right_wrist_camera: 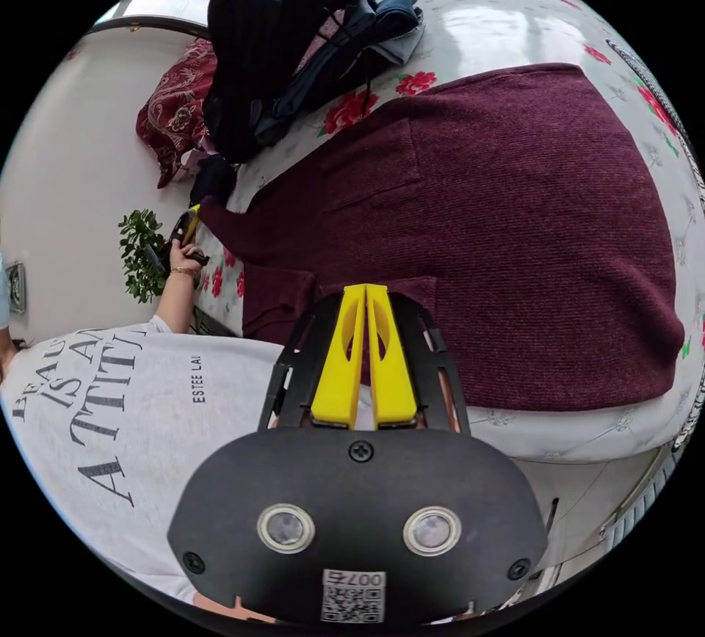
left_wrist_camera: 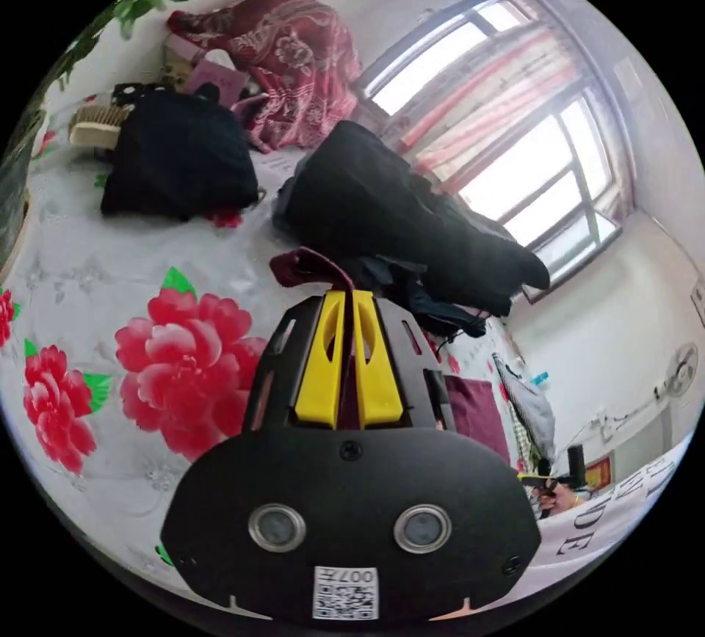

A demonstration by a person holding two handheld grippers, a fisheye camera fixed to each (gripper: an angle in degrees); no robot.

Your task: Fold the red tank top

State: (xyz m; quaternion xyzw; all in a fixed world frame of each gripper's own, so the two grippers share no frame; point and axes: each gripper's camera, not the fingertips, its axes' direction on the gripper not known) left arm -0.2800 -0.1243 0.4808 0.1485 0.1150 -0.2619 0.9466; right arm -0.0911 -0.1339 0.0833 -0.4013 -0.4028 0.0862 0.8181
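While unreadable, lettering on shirt (right_wrist_camera: 110,402)

Most of the red tank top (left_wrist_camera: 477,413) is blocked by the left gripper (left_wrist_camera: 350,293) body in the left gripper view. The person's hand (left_wrist_camera: 556,499) near the bed's far edge is too tiny to make out.

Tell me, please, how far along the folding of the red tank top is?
Early. The tank top lies spread flat on the flowered sheet, no fold made. In hand: the left gripper pinches one strap, the right gripper is closed at the other strap's edge. All folds remain.
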